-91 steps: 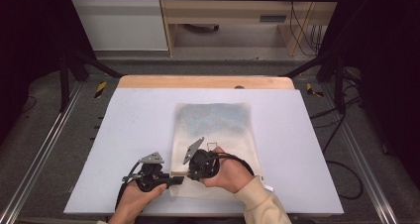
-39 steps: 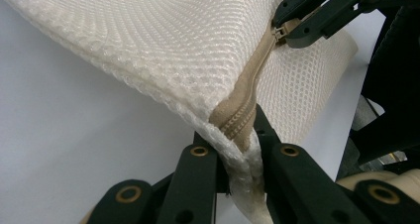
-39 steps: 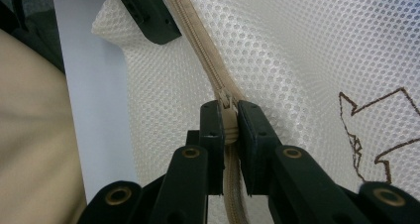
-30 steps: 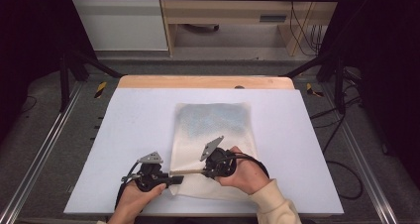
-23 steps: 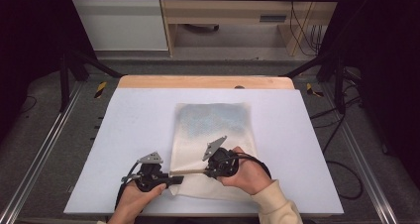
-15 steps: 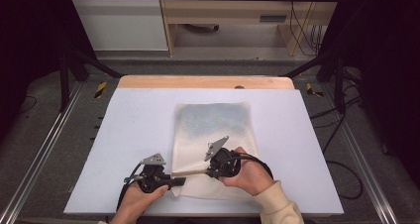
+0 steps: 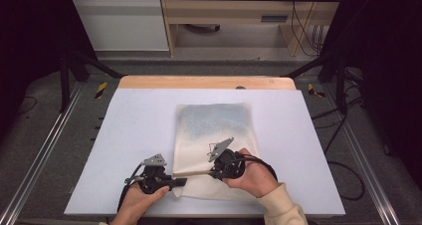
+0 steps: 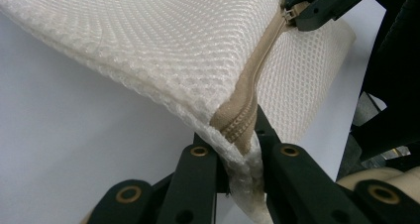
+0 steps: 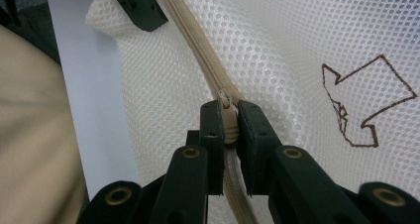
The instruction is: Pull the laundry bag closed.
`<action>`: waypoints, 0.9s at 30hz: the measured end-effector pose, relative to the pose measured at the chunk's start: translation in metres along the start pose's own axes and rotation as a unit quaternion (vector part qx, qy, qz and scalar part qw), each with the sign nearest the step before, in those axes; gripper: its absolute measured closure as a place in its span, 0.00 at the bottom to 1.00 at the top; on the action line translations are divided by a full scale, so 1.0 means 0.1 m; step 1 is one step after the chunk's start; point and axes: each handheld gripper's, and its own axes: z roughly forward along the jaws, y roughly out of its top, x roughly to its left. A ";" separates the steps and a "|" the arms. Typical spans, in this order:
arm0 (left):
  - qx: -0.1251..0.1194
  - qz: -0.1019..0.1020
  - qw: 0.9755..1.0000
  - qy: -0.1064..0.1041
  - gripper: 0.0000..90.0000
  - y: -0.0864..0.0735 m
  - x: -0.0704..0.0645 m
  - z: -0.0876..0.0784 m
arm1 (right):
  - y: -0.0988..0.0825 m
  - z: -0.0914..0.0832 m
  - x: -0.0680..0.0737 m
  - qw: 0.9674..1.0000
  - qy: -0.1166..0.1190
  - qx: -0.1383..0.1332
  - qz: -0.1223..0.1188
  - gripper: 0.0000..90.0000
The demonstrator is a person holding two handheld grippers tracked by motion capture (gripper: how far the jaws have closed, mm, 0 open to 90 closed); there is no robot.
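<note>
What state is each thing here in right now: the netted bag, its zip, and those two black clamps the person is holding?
Mesh bag: lying flat on the table, near edge lifted off it between the clamps.
Zipper: pulled taut along the lifted edge.
Zipper slider: pinched in the right clamp.
Left gripper: shut on the bag's zipper end.
Right gripper: shut on the slider.

White surface (image 7: pixel 139 135) with a wood strip (image 7: pixel 206 82) along its far edge, on grey carpet floor (image 7: pixel 45 150). Metal rails (image 7: pixel 35 170) run along both sides. Behind: white cabinet (image 7: pixel 117 21), wooden shelf unit (image 7: pixel 229 16), hanging cables (image 7: pixel 301 21). Dark surroundings left and right.
</note>
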 end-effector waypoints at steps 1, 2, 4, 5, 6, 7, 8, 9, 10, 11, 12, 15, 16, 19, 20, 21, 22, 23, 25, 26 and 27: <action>0.000 0.000 1.000 0.000 0.93 0.00 0.00 0.00 | 0.00 0.00 0.00 1.000 -0.001 0.001 0.000 0.91; 0.001 0.001 1.000 0.001 0.93 0.00 0.00 0.00 | -0.01 0.00 0.00 1.000 0.000 0.001 -0.001 0.91; 0.002 0.001 1.000 0.000 0.93 0.00 0.00 0.00 | -0.01 0.01 0.00 1.000 0.000 0.001 -0.001 0.91; 0.002 0.000 1.000 0.001 0.93 0.00 0.00 0.01 | -0.02 0.01 -0.01 1.000 0.003 0.000 -0.001 0.91; 0.002 0.001 1.000 0.002 0.93 0.00 0.00 0.00 | -0.02 0.01 -0.01 1.000 0.003 0.000 0.001 0.91; 0.002 0.001 1.000 0.003 0.93 0.00 0.00 0.00 | -0.02 0.01 -0.01 1.000 0.002 0.002 0.000 0.91; 0.002 0.002 1.000 0.003 0.93 0.00 0.00 0.00 | -0.03 0.01 -0.01 1.000 0.001 0.003 0.001 0.91; 0.001 0.001 1.000 0.003 0.93 0.00 0.00 -0.01 | -0.04 0.00 -0.01 1.000 0.000 0.002 0.001 0.91; 0.001 0.001 1.000 0.004 0.93 0.00 0.00 -0.01 | -0.04 0.00 0.00 1.000 0.000 0.001 0.004 0.91; 0.001 0.001 1.000 0.004 0.93 0.00 0.00 -0.01 | -0.05 -0.01 -0.01 1.000 -0.001 0.001 0.002 0.91; 0.000 0.001 1.000 0.005 0.93 0.00 0.00 -0.01 | -0.05 -0.01 -0.01 1.000 -0.001 0.001 0.002 0.91; 0.000 0.000 1.000 0.004 0.93 0.00 0.00 -0.02 | -0.07 -0.04 -0.01 1.000 -0.001 -0.003 0.005 0.91; -0.001 0.000 1.000 0.004 0.93 0.00 0.00 -0.02 | -0.07 -0.04 0.00 1.000 0.000 -0.004 0.006 0.91; 0.000 0.002 1.000 0.005 0.93 0.00 0.00 -0.02 | -0.08 -0.04 0.00 1.000 0.001 -0.005 0.006 0.91; 0.001 0.002 1.000 0.005 0.93 0.01 0.00 -0.02 | -0.09 -0.03 -0.01 1.000 0.001 -0.005 0.004 0.91; 0.001 0.003 1.000 0.006 0.93 0.01 0.00 -0.02 | -0.09 -0.03 0.00 1.000 0.001 -0.004 0.005 0.91; 0.002 0.003 1.000 0.005 0.93 0.01 0.00 -0.01 | -0.09 -0.03 0.00 1.000 0.001 -0.004 0.006 0.91; 0.003 0.003 1.000 0.006 0.93 0.01 0.00 -0.01 | -0.09 -0.03 0.00 1.000 0.001 -0.004 0.006 0.91; 0.001 0.002 1.000 0.005 0.93 0.01 0.00 -0.02 | -0.10 -0.04 -0.01 1.000 0.001 -0.002 0.007 0.91; 0.000 0.002 1.000 0.006 0.93 0.01 0.00 -0.02 | -0.11 -0.05 -0.01 1.000 0.000 -0.003 0.008 0.91; 0.000 0.003 1.000 0.006 0.93 0.01 0.00 -0.03 | -0.11 -0.05 -0.02 1.000 -0.001 -0.003 0.007 0.91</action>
